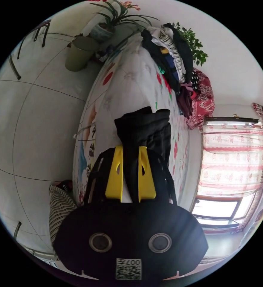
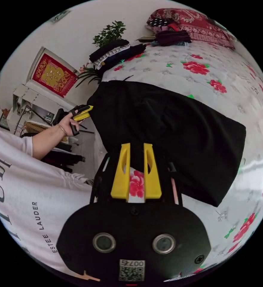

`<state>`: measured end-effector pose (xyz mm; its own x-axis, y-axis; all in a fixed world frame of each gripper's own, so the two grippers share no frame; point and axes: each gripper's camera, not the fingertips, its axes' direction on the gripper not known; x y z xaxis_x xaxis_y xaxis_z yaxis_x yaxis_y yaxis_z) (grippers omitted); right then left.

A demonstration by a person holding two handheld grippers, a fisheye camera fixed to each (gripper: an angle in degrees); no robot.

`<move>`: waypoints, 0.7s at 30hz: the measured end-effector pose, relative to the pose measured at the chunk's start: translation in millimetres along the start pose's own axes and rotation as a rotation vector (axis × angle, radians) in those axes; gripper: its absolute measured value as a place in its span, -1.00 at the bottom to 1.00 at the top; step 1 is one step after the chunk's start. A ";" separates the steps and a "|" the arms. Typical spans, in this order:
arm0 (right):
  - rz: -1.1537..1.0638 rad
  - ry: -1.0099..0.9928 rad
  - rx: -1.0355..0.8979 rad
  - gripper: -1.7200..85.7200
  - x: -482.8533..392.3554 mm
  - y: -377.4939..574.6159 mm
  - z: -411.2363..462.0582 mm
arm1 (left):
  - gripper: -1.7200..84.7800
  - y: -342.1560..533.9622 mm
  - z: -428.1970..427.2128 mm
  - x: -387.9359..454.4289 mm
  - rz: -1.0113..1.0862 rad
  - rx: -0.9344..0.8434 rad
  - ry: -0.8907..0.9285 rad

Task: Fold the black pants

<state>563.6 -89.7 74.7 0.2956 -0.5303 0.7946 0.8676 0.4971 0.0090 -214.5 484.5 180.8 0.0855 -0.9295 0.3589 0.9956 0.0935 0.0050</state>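
Jaws, left gripper (image 1: 130,149): closed on a fold of black pants (image 1: 145,128). Jaws, right gripper (image 2: 136,148): slightly parted, tips at the pants (image 2: 167,131) edge; grip cannot be told. Pants: folded flat on the floral bed (image 2: 227,74), near its edge. Clothes pile (image 2: 113,53): far corner.

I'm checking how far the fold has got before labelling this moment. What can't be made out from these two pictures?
- Left gripper view: the left gripper hides the pants edge it pinches.
- Right gripper view: the right gripper meets the near edge of the pants; whether it grips cloth is unclear.
- Black on black: fold lines and layer count.
- The clothes pile: items too small to tell.
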 end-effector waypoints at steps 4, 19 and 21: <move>0.126 0.017 0.027 -0.81 23.9 39.7 -14.5 | -0.82 28.8 -24.3 66.7 0.262 0.048 -0.060; 0.570 0.015 0.258 -0.78 112.3 150.5 -63.3 | -0.74 378.0 152.3 318.2 1.465 -0.593 0.208; 0.595 -0.001 0.266 -0.78 120.5 151.8 -63.9 | -0.73 404.2 187.9 312.3 1.434 -0.727 0.161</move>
<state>756.5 -122.1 133.0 0.6946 -0.1120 0.7106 0.4276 0.8587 -0.2827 207.4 299.0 470.2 0.8698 -0.2607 -0.4189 -0.1011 0.7369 -0.6684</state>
